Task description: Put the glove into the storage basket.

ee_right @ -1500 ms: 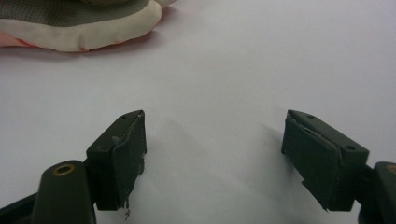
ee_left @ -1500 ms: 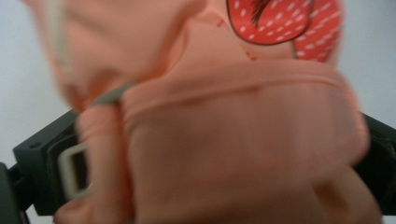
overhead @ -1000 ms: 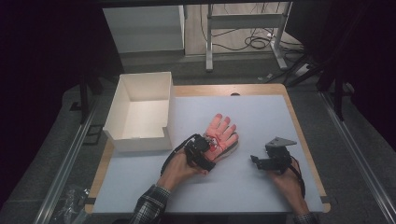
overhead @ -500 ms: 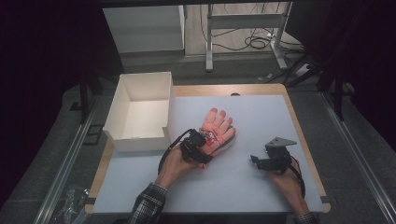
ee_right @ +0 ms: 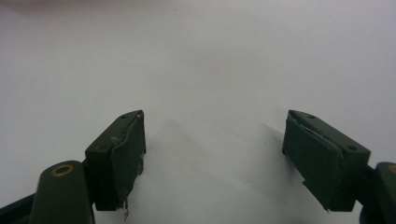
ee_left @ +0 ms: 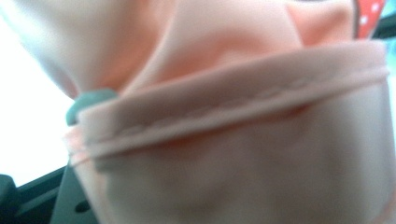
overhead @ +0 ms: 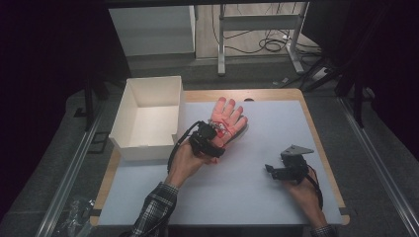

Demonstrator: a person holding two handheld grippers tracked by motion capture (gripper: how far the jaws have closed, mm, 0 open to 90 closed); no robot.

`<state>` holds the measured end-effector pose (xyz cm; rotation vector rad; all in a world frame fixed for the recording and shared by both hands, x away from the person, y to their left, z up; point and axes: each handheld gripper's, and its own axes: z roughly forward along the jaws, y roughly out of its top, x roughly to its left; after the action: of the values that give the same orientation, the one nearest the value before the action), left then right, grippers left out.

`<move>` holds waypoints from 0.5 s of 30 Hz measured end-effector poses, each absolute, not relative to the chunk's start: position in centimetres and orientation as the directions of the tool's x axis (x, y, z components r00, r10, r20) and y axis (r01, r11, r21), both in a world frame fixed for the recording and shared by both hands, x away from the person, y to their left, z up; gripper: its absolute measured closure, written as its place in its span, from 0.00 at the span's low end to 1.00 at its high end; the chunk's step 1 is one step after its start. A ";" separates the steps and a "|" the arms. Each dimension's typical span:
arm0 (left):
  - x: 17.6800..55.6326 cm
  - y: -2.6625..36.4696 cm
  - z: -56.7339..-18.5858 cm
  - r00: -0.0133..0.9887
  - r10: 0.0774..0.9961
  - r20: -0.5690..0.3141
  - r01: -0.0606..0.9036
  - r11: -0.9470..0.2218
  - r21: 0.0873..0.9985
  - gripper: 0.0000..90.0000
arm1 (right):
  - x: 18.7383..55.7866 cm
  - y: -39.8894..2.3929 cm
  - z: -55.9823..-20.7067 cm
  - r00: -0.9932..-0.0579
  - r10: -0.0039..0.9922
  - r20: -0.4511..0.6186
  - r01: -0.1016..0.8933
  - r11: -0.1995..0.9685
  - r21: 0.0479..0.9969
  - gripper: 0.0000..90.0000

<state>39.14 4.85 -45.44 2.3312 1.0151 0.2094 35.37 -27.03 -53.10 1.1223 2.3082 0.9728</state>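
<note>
A salmon-pink glove (overhead: 228, 114) with spread fingers hangs tilted above the pale blue mat (overhead: 276, 123), its fingers pointing away from me. My left gripper (overhead: 213, 136) is shut on the glove's cuff; the hemmed cuff (ee_left: 233, 116) lies blurred right against the left gripper view's camera, with a bit of grey-green pad (ee_left: 91, 99) poking out beside it. My right gripper (overhead: 270, 169) rests low on the mat at the right, well apart from the glove. Its black jaws (ee_right: 215, 126) stand wide apart with bare mat between them.
An open white cardboard box (overhead: 148, 144) sits at the table's left, just left of my left hand. The wooden table edge (overhead: 321, 148) borders the mat. Beyond the table are a white cabinet (overhead: 153, 29) and desk legs with cables on the floor.
The left gripper has closed on the glove's cuff and lifted it off the mat, carrying it away from me and slightly toward the box. The right gripper has stayed put.
</note>
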 end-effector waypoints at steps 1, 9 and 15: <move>39.4 4.9 -45.1 0.692 0.717 -0.089 0.626 -0.534 0.569 0.41 | 35.4 -27.0 -53.1 -0.601 0.798 -0.046 0.524 0.437 0.731 0.24; 40.9 5.5 -42.3 0.658 0.747 -0.095 0.647 -0.497 0.578 0.41 | 35.4 -27.0 -53.1 -0.602 0.797 -0.046 0.523 0.438 0.731 0.24; 41.6 6.1 -40.5 0.635 0.770 -0.062 0.652 -0.492 0.578 0.41 | 35.4 -27.0 -53.1 -0.602 0.797 -0.046 0.523 0.437 0.732 0.24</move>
<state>41.59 6.08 -40.47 2.2907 1.1072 0.2749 35.38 -27.02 -53.13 1.1205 2.3083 0.9761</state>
